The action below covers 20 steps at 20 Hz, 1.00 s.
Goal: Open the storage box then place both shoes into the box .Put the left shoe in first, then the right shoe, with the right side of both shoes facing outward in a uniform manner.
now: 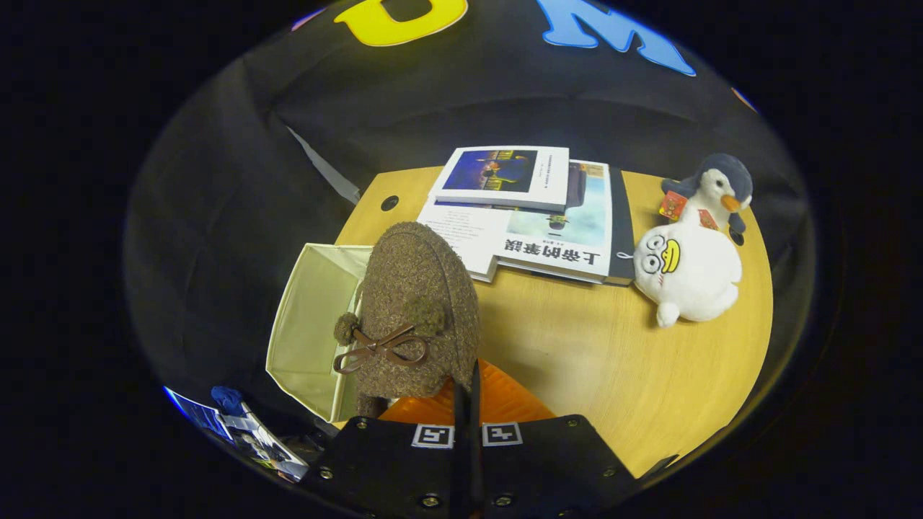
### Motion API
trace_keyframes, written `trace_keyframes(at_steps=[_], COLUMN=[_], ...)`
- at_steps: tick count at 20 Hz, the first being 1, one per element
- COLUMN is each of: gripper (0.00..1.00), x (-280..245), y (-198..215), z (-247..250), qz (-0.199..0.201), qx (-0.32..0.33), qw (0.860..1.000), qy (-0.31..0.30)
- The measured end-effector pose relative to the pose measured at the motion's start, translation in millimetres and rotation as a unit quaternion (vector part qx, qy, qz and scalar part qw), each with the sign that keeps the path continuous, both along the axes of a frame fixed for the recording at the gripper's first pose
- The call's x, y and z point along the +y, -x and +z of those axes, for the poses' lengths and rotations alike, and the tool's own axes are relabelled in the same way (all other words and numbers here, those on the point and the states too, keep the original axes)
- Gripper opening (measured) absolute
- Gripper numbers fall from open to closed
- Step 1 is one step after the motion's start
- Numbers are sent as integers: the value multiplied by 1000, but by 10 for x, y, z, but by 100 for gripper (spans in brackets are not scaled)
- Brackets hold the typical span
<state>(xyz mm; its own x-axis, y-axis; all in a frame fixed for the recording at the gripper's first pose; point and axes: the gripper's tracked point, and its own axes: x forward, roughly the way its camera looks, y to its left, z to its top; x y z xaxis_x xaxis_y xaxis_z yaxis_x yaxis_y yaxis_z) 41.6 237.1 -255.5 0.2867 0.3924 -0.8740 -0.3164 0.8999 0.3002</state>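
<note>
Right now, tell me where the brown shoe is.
In the gripper view the brown shoe is held up just ahead of the gripper, fingers closed on its edge, beside the open storage box, with the books beyond.

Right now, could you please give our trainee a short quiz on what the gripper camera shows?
1. True or false: the gripper is shut on the fuzzy brown shoe with a bow.
2. Which lies just beside the held shoe? A) the open cream fabric storage box B) a red bucket C) a glass jar
3. Fill in: the white plush duck lies on the wooden table in front of the grey plush ____.

Key: 1 true; 2 A; 3 penguin. The stacked books lie beyond the shoe.
</note>
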Motion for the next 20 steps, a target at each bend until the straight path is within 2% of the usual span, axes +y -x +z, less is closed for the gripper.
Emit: trace_keyframes(at_steps=[12,20], gripper=[0,0], x=[1170,1822], y=[69,189], z=[112,2], qz=[93,124], qx=[-6,5], qw=[996,992], qy=[-6,-4])
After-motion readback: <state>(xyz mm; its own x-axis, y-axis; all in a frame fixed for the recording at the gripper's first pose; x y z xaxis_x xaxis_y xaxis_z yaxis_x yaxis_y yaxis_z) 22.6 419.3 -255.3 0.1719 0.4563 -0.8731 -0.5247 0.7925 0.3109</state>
